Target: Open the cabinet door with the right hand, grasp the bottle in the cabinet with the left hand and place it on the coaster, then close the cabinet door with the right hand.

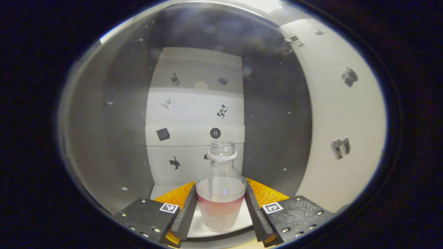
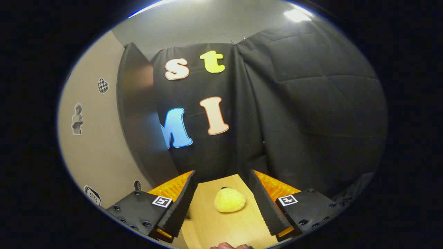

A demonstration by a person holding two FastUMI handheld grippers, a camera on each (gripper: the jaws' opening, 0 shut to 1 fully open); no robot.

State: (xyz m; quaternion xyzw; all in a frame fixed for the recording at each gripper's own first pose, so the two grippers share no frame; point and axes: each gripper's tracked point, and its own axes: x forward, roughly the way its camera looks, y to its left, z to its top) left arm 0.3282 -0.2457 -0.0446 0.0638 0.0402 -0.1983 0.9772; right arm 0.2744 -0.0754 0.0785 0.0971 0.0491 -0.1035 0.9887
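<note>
One of three steps looks done: cabinet door [image 2: 133, 117] swung open | left gripper [image 1: 220, 204] straddles bottle [image 1: 220, 193] inside cabinet [image 1: 277, 138], contact uncertain | right gripper [image 2: 223, 204] wide, empty | placing, closing remain

In the right gripper view we see a black cloth wall [image 2: 304, 114] hanging in folds across the far side, pinned up below a plain grey ceiling [image 2: 207, 24] with a bright light [image 2: 296, 15] at the upper right. On the left stands a pale panel [image 2: 93, 145] dotted with small stickers. Below lies a light wooden bench [image 2: 221, 224]. In the left gripper view we look at a white back panel [image 1: 193, 114] carrying small dark stickers, flanked by dark grey side walls [image 1: 128, 131].
</note>
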